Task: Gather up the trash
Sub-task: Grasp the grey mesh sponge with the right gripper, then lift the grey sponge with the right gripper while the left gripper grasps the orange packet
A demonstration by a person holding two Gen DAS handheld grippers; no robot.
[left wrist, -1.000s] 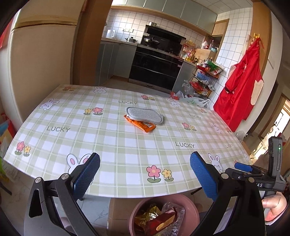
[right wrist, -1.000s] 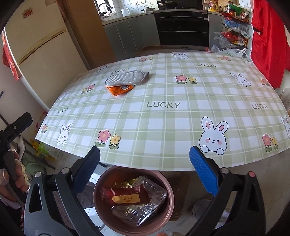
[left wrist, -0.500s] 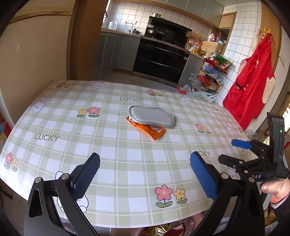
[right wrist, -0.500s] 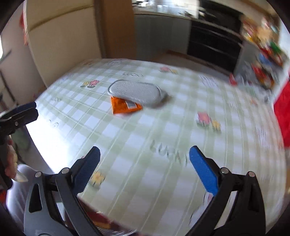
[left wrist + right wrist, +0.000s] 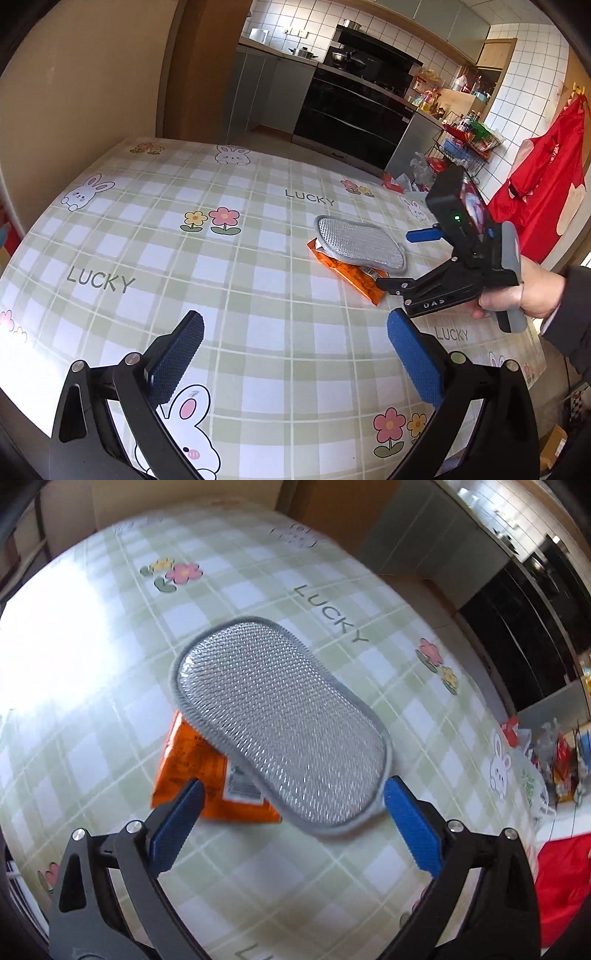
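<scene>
Peeking from under silver mesh pad: crinkled orange wrapper.

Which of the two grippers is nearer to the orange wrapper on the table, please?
The right gripper: its open fingers frame the orange wrapper and the silver pad overlapping it. The left gripper hangs open nearer the table's edge.

Both tongs: black frames, silver screws, blue ribbed pads. Right tongs body marked "DAS", green light lit, grey handle. Dark sleeve.
</scene>
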